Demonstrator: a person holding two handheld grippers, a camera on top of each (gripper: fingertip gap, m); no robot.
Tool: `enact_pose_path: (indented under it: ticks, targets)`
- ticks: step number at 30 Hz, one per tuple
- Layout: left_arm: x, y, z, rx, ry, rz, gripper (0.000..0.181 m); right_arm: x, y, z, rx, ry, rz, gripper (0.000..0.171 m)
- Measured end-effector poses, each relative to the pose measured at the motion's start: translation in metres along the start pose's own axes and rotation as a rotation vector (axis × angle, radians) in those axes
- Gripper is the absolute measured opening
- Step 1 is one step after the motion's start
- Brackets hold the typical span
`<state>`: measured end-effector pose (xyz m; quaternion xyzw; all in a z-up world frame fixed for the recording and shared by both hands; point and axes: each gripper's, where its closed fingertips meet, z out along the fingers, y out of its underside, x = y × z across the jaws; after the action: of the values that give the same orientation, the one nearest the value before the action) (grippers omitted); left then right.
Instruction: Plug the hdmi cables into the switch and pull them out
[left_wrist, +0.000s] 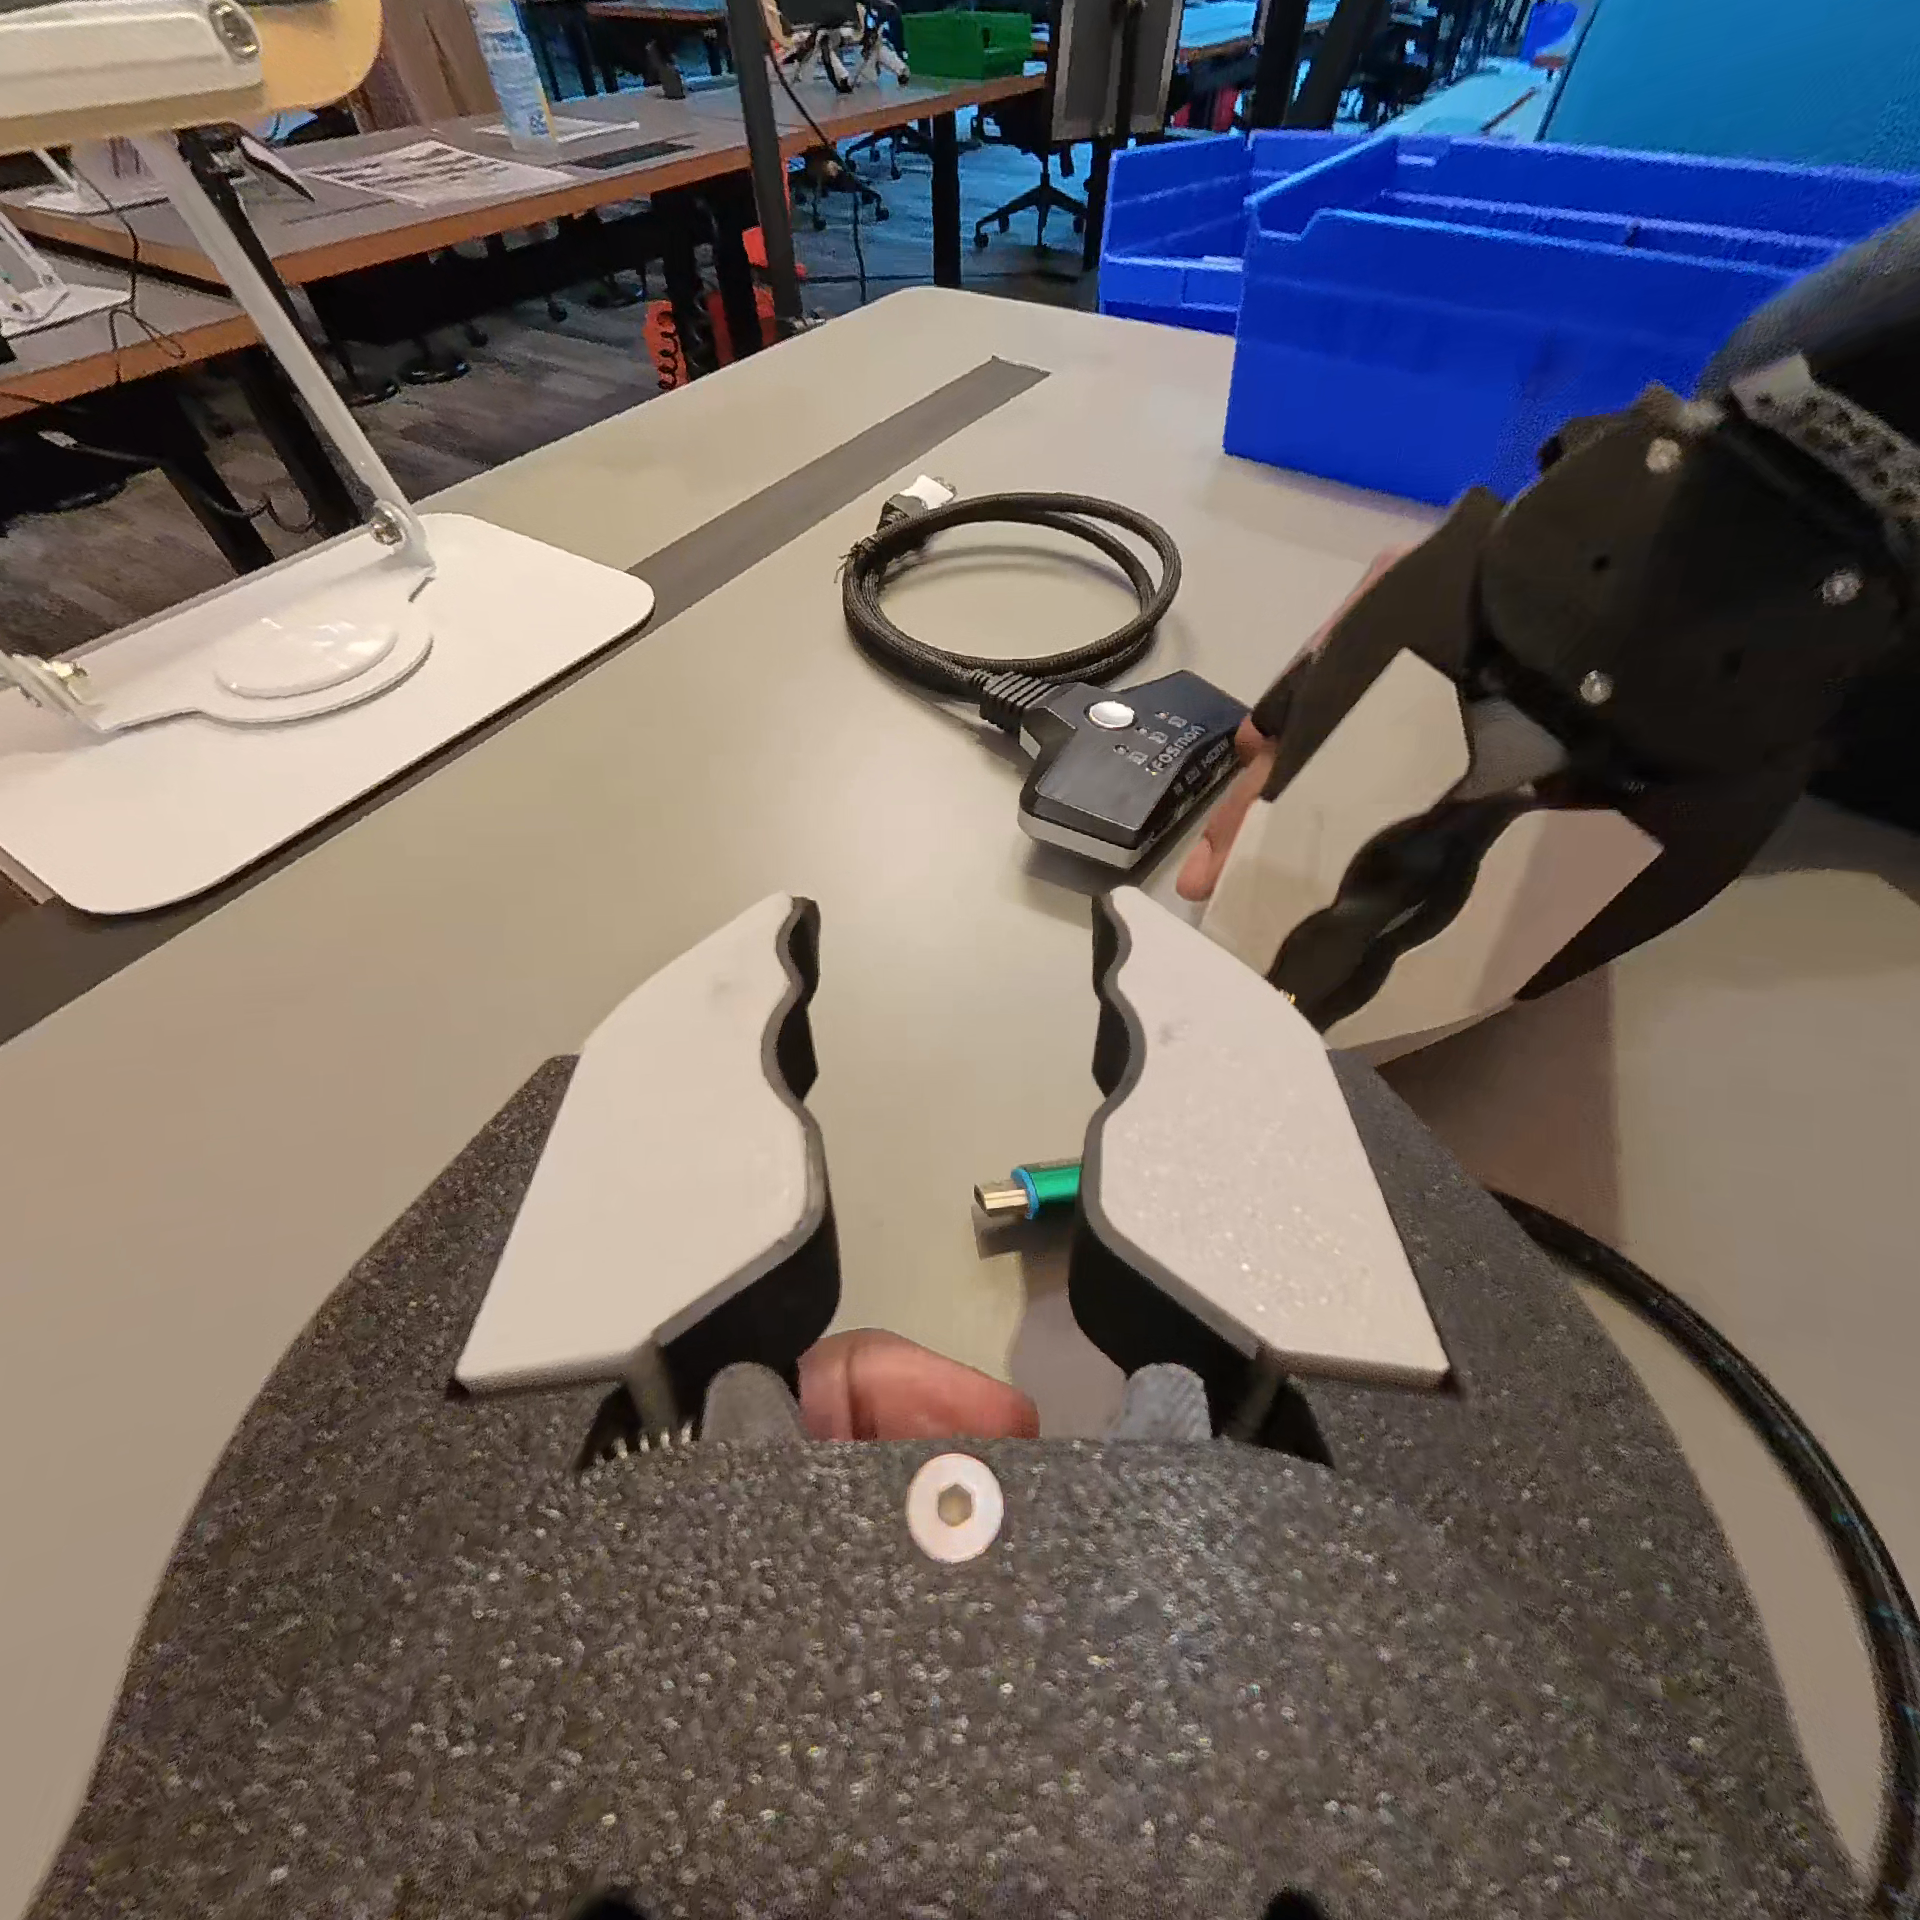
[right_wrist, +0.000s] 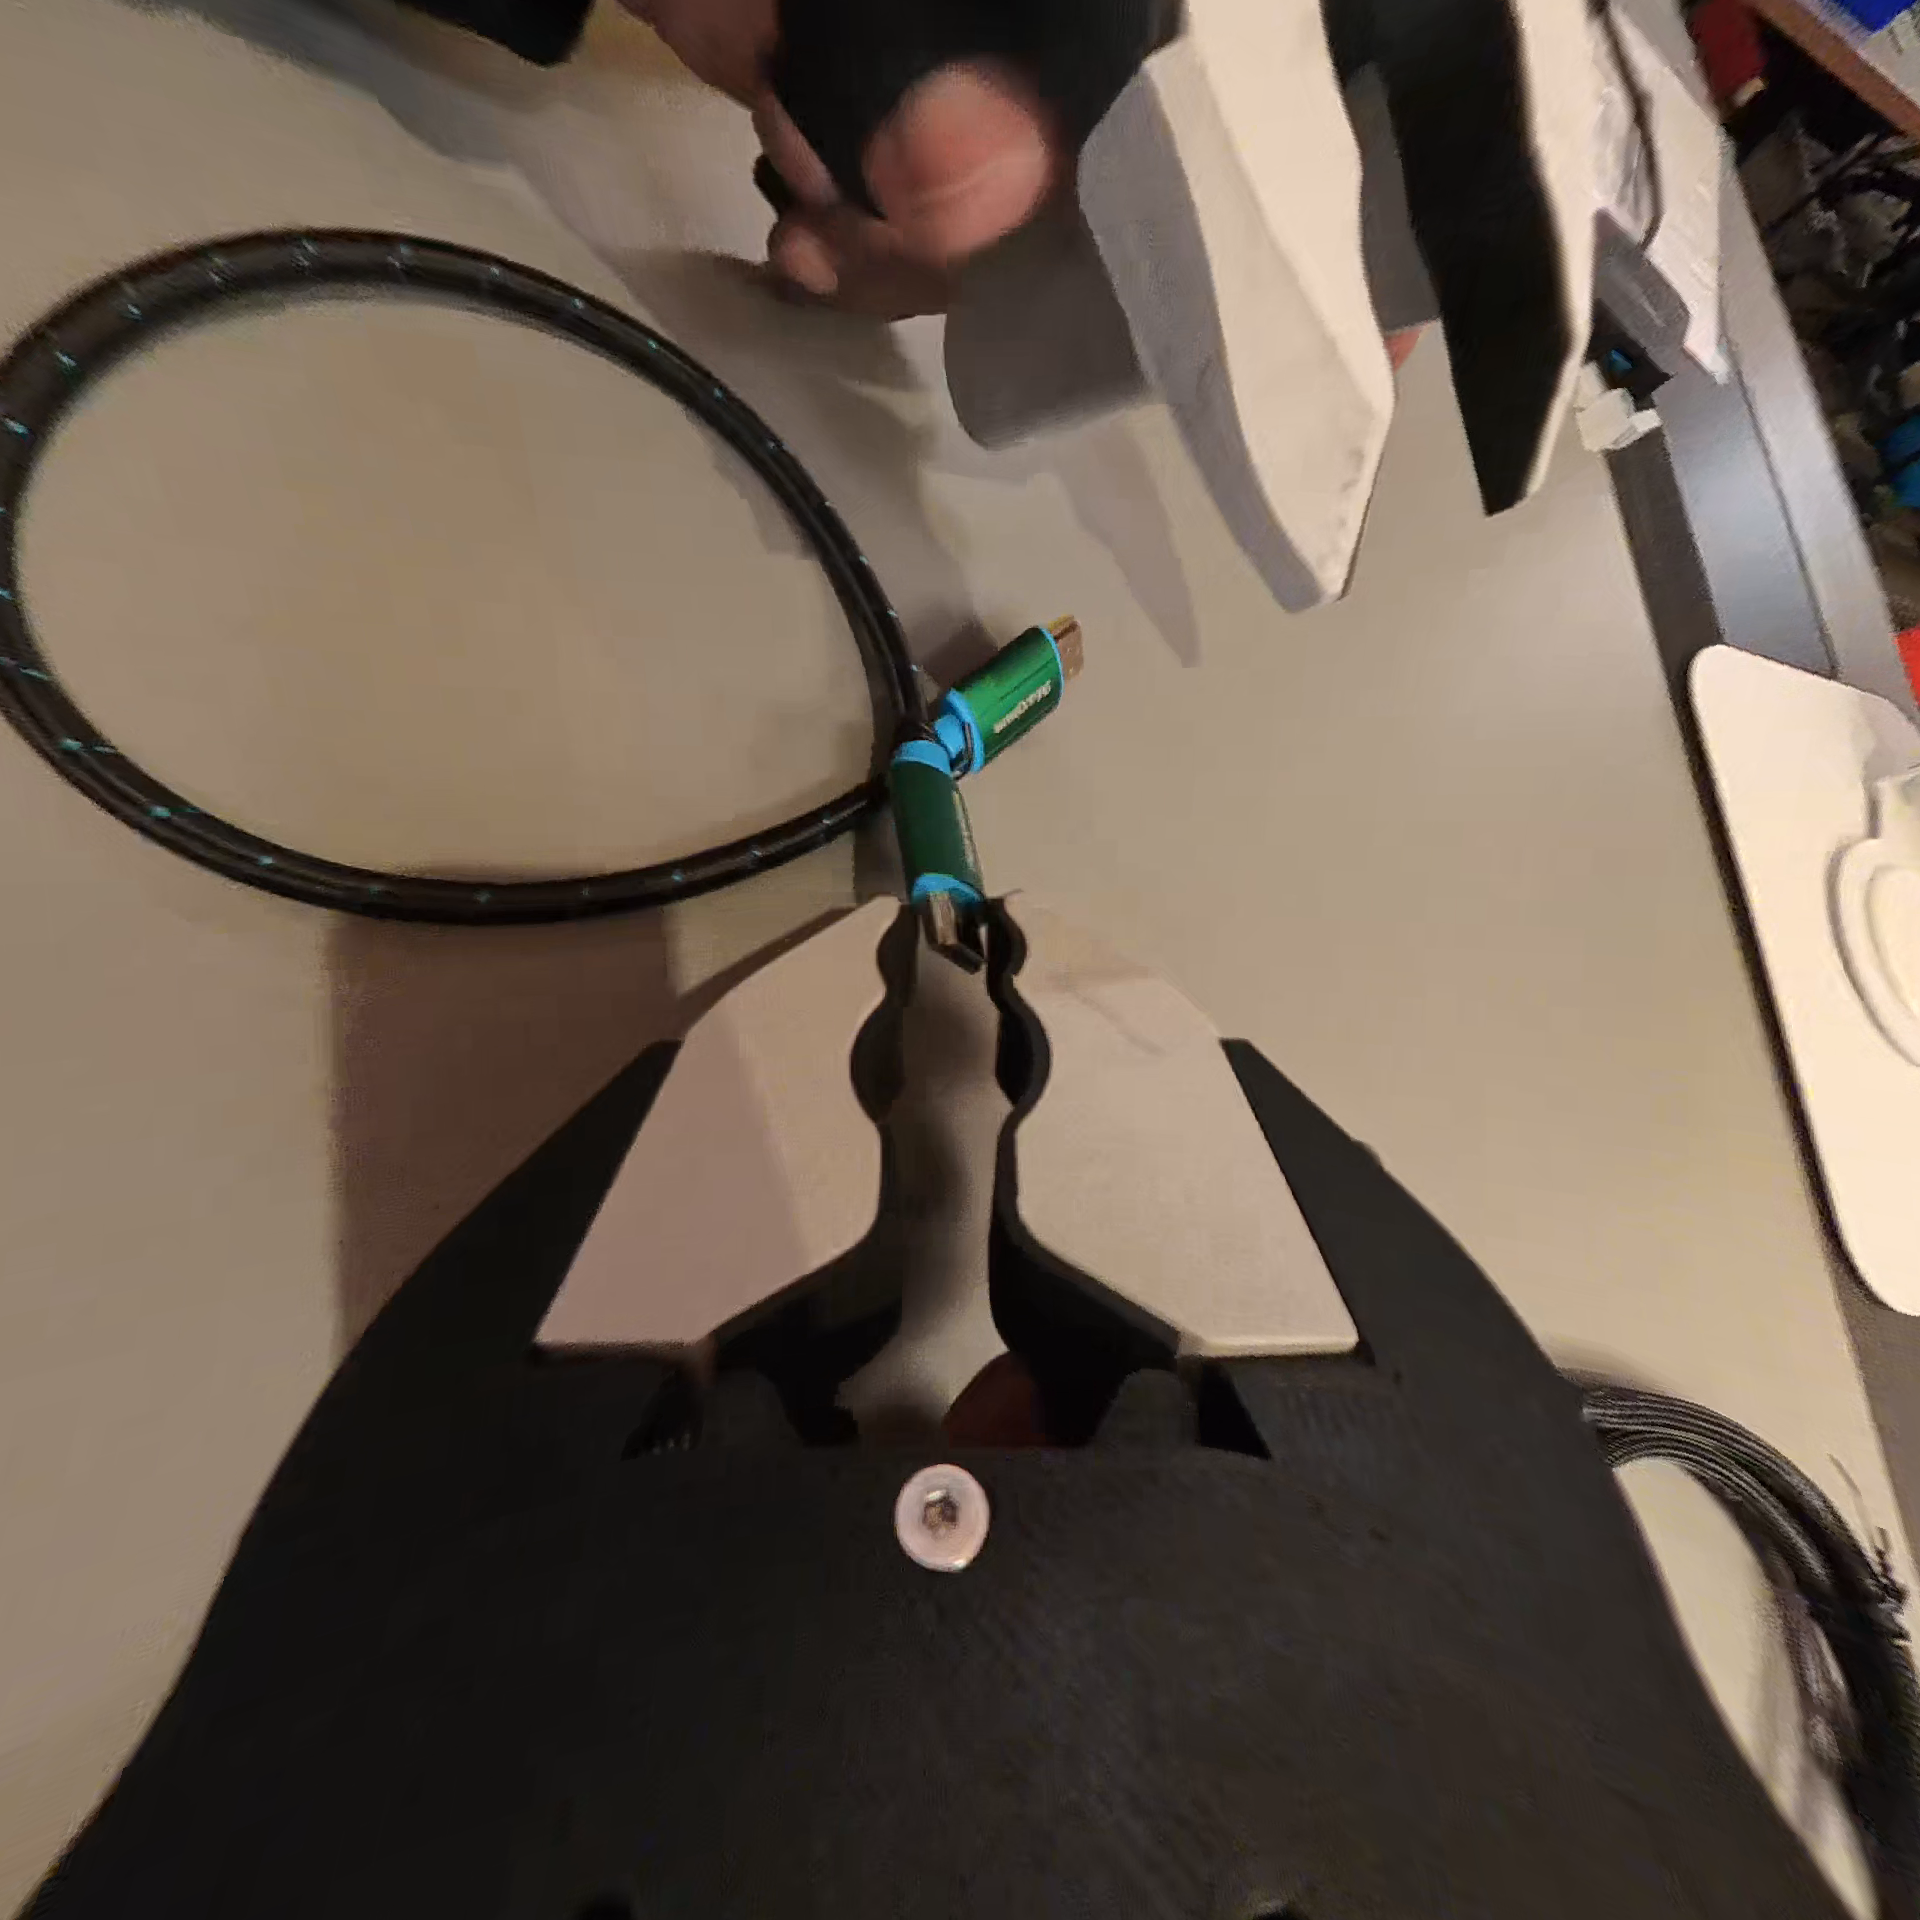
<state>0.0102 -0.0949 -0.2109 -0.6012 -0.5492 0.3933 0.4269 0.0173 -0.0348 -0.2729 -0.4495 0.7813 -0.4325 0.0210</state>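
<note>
The black HDMI switch (left_wrist: 1132, 769) lies on the grey table (left_wrist: 520, 1039) with its own black cable (left_wrist: 1008, 592) coiled behind it. A black braided HDMI cable (right_wrist: 416, 883) with teal flecks loops on the table and has two green plugs. One green plug (right_wrist: 1013, 696) lies free; it also shows between my left fingers in the left wrist view (left_wrist: 1029, 1195). My left gripper (left_wrist: 951, 930) is open and empty above it. My right gripper (right_wrist: 951, 914) is closed on the metal end of the other green plug (right_wrist: 940, 831). It shows at the right of the left wrist view (left_wrist: 1455, 883), near the switch.
Blue plastic bins (left_wrist: 1507, 312) stand at the far right of the table. A white stand with a flat base (left_wrist: 312, 675) sits at the left, also in the right wrist view (right_wrist: 1818, 935). A dark strip (left_wrist: 852, 457) runs along the table. Another braided cable (right_wrist: 1766, 1507) lies bottom right. The black HDMI switch (left_wrist: 1132, 769) lies around 9 cm away from my right fingertips.
</note>
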Motion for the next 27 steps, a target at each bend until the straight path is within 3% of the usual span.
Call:
enact_pose_path:
  ticks: [13, 19, 27]
  targets:
    - [-0.028, -0.002, -0.011, 0.102, -0.001, -0.285, 0.050, 0.026, -0.021, -0.028, 0.245, 0.188, -0.093, 0.009]
    - [-0.013, 0.017, -0.004, -0.040, 0.119, -0.414, 0.049, 0.026, -0.035, -0.038, 0.318, 0.264, -0.180, 0.007]
    - [-0.008, 0.008, -0.004, -0.010, 0.115, -0.342, 0.049, 0.034, -0.038, -0.042, 0.344, 0.248, -0.044, 0.005]
